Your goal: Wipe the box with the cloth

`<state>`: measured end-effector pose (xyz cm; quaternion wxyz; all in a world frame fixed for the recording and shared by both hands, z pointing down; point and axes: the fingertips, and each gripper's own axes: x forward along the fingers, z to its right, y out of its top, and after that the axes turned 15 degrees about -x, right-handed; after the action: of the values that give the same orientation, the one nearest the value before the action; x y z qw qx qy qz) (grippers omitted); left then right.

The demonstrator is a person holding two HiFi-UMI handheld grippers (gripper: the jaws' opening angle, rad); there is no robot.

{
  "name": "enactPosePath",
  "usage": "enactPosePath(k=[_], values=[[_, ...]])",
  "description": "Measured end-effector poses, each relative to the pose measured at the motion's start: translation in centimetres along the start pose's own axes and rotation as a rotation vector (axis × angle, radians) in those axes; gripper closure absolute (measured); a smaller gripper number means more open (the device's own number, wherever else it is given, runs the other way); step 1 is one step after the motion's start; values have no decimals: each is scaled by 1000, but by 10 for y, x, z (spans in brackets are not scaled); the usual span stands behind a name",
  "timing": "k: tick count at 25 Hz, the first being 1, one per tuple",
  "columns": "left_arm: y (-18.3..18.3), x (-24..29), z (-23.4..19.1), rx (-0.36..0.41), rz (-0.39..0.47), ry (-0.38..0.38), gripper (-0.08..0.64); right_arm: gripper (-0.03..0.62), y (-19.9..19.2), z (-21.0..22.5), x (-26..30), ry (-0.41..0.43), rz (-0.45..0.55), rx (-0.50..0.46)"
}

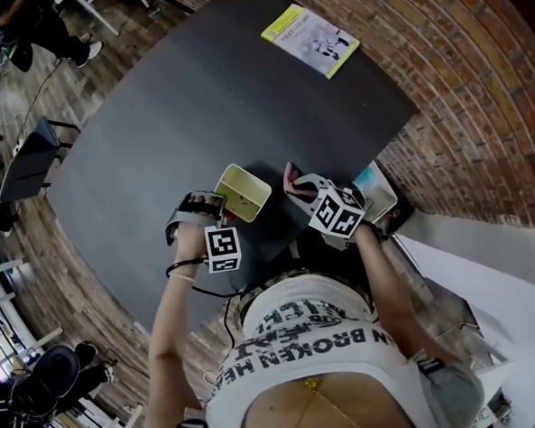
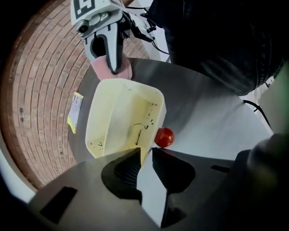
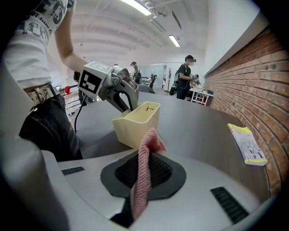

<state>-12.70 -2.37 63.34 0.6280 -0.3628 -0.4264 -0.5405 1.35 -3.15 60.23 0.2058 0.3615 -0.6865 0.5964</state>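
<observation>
A pale yellow open box stands on the dark table close to the near edge. My left gripper is shut on the box's near wall; in the left gripper view that wall runs between the jaws, and the box shows dark specks inside. My right gripper is shut on a pink knitted cloth and hovers just right of the box. The cloth sits by the box's far rim, apart from it. The left gripper holds the box's far side in the right gripper view.
A yellow-edged booklet lies at the table's far end. A small red ball rests on the table beside the box. Some items sit at the table's right edge by the brick wall. People stand in the background.
</observation>
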Motion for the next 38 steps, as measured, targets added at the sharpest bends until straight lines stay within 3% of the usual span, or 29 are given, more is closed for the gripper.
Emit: enactPosePath(k=[3,6,14,19,27,38], values=[[2,1,3,7,-13,-4,480,574,-3,1,-3,-15,-1,17],[5,-1,8,-32,-15,-26,489,575,-5,3,-3,-21,3,25],[26,-8,19,-263,4,-91,517,575,0,12,2,1,17,-22],[31,-8,23,-350,-9,-110,520,575,3,22,9,50,37,-63],[33,-8,23,-372,-10,-152,525,575,13,26,42,184,19,-228],[32,-7,22,-384,24,-183,526,574,25,22,52,210,39,-248]])
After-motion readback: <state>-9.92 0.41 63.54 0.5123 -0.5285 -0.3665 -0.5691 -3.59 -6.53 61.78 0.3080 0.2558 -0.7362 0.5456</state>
